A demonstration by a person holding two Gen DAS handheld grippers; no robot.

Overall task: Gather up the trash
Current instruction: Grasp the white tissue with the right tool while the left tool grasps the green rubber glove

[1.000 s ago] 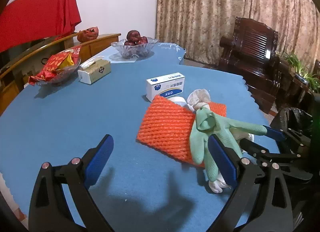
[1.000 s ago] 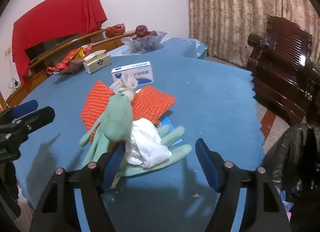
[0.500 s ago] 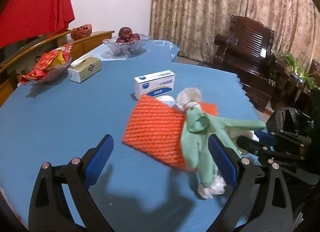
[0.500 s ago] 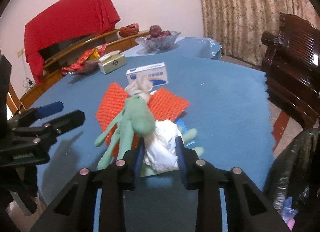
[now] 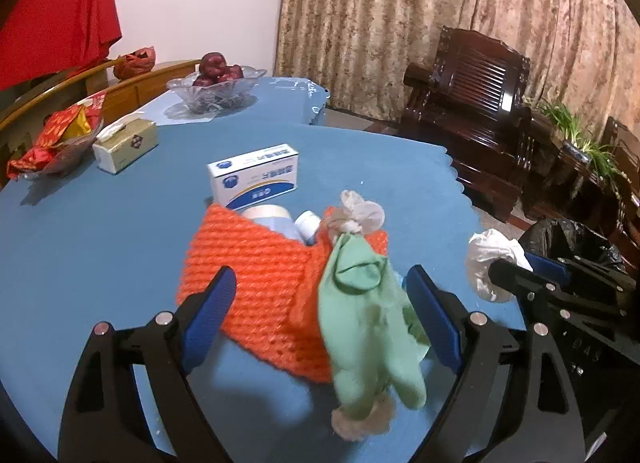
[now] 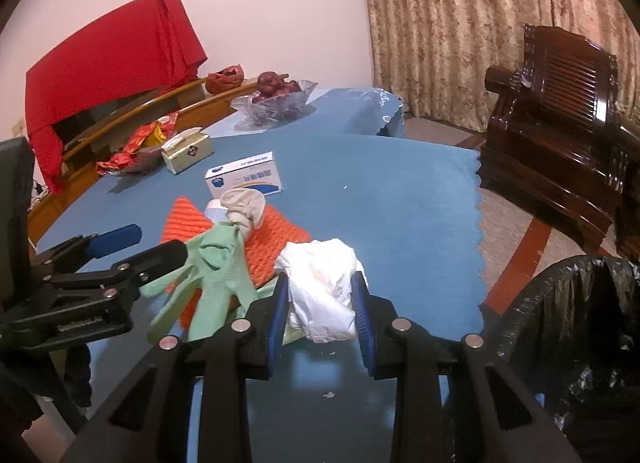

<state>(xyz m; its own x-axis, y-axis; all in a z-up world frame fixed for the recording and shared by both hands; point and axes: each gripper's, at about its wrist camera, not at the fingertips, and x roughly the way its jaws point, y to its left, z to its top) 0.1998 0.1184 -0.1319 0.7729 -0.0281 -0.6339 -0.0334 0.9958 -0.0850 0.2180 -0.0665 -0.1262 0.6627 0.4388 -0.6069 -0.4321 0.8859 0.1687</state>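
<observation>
My right gripper (image 6: 320, 307) is shut on a crumpled white tissue (image 6: 322, 287) and holds it above the blue table; the tissue also shows in the left wrist view (image 5: 490, 263). My left gripper (image 5: 320, 319) is open, its fingers either side of a green rubber glove (image 5: 368, 315) lying over an orange foam net (image 5: 256, 267). The glove (image 6: 216, 275) and net (image 6: 276, 239) lie left of the tissue. A black trash bag (image 6: 580, 327) stands off the table's right edge.
A white and blue box (image 5: 256, 177), a tissue box (image 5: 126, 145), a snack dish (image 5: 56, 139) and a fruit bowl (image 5: 216, 81) sit further back on the table (image 5: 100, 231). A dark wooden chair (image 5: 476, 103) stands to the right.
My right gripper closed on the white tissue and lifted it off the glove, moving right. My left gripper moved in closer over the net and glove.
</observation>
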